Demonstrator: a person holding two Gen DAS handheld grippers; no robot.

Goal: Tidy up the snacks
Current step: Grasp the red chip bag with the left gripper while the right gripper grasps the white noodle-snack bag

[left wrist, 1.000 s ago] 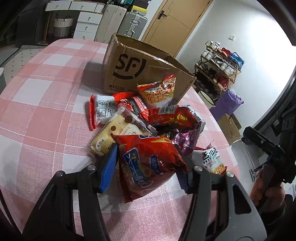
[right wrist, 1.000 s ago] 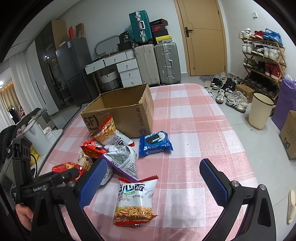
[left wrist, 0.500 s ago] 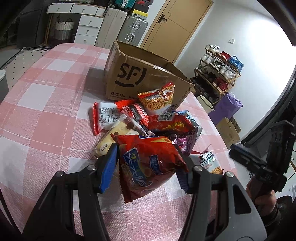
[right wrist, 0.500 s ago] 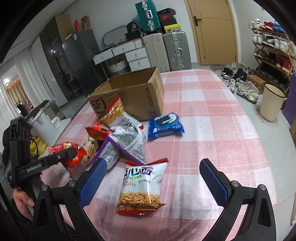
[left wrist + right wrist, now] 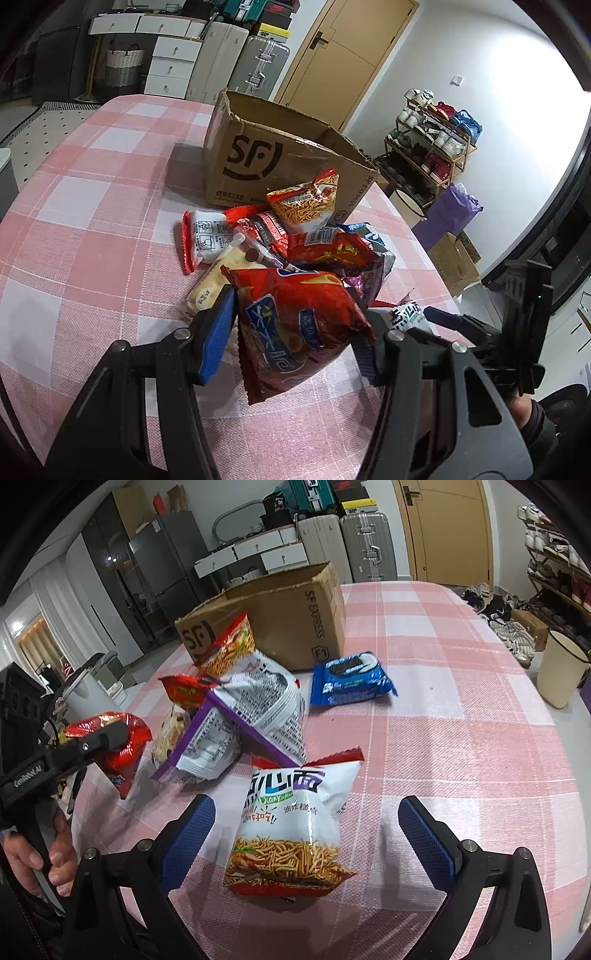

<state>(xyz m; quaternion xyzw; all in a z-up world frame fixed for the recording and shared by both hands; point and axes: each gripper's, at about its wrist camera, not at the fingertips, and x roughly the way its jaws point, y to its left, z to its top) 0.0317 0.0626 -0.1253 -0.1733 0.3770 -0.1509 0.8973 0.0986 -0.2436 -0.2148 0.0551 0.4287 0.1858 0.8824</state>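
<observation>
My left gripper (image 5: 295,325) is shut on a red chip bag (image 5: 295,328), held just above the pink checked tablecloth (image 5: 92,229). The same bag (image 5: 118,746) hangs at the left of the right wrist view. My right gripper (image 5: 306,805) is open, its blue pads on either side of a white noodle-snack bag (image 5: 291,823) that lies flat on the cloth; the pads stand clear of it. Behind lies a pile of snack packs (image 5: 240,709), a blue cookie pack (image 5: 351,679) and an open cardboard box (image 5: 258,162).
The box (image 5: 288,627) stands at the far side of the pile with its top open. A person's hand (image 5: 55,856) grips the left tool's handle. Off the table's right edge are a cream bin (image 5: 561,672) and a shoe rack (image 5: 432,147).
My right gripper has come down and forward over the white noodle-snack bag, which now lies between its fingers. The left gripper keeps still with the red chip bag.
</observation>
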